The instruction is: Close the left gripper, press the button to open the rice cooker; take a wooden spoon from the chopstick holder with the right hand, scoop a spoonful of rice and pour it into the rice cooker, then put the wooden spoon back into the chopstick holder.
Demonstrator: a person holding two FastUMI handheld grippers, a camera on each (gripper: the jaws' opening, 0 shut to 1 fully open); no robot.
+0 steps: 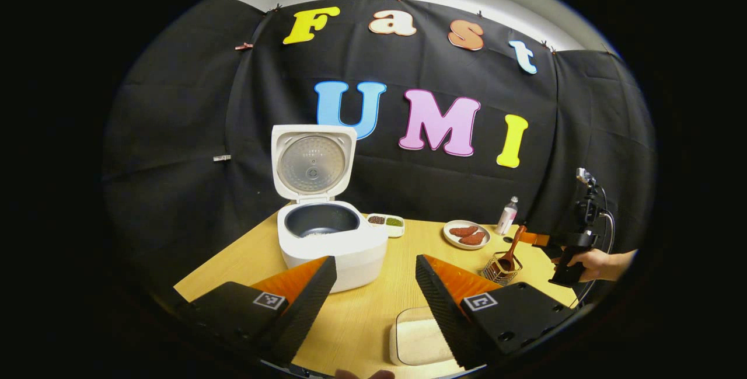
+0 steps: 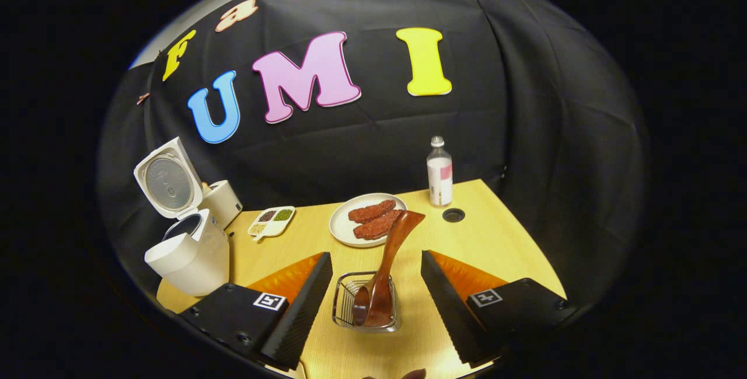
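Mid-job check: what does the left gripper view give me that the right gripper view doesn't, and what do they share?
Left gripper view alone: the rice cooker's dark inner pot seen from above, a pale tray near its own fingers, and the right gripper held in a hand.

Right gripper view alone: a round hole in the table, and a look down into the wire chopstick holder with the spoon's bowl inside.

Both: cooker lid up, wooden spoon in the holder, the plate, the bottle, the small sectioned dish, open jaws.

Left claw's finger covers part of the rice container (image 1: 417, 341).
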